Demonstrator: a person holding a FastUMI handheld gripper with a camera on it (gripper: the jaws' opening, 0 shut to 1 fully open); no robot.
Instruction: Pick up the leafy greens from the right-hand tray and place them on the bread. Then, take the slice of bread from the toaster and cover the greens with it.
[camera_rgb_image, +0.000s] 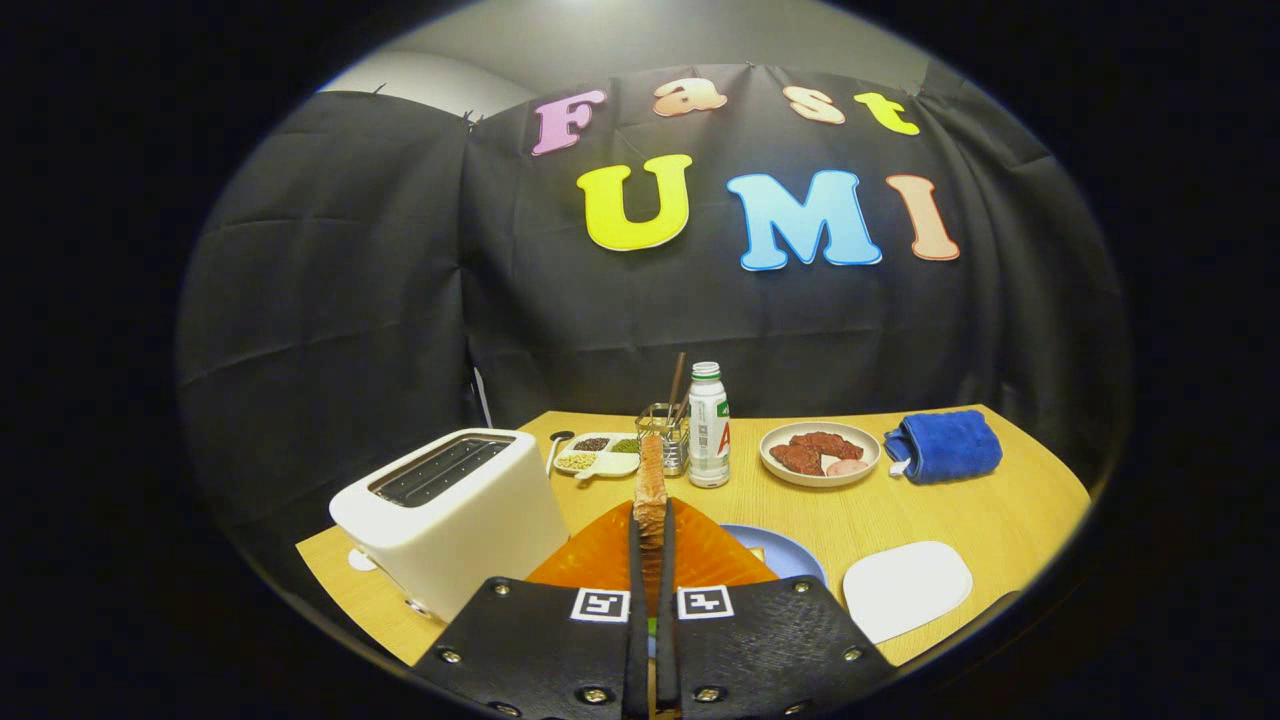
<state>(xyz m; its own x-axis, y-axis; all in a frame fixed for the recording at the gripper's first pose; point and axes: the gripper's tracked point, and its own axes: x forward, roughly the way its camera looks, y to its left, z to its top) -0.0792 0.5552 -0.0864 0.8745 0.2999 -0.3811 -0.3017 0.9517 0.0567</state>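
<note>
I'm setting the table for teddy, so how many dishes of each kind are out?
Round plate with meat: 1
Divided dish of grains: 1
White tray: 1
Blue plate: 1
Orange plate: 1
Total: 5
The fingers are shut on the bread slice, held edge-on above the orange plate.

White toaster (455, 515), golden-brown bread slice (651, 490), orange mat (600, 555), blue towel (945, 446), perhaps pale-blue plate (785, 555).

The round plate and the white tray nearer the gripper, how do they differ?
The round plate holds dark red and pink food; the white tray lies bare. The round plate sits beside the blue towel, beyond the fingers; the white tray lies nearer the gripper, which holds a bread slice. Both rest on the table.
</note>
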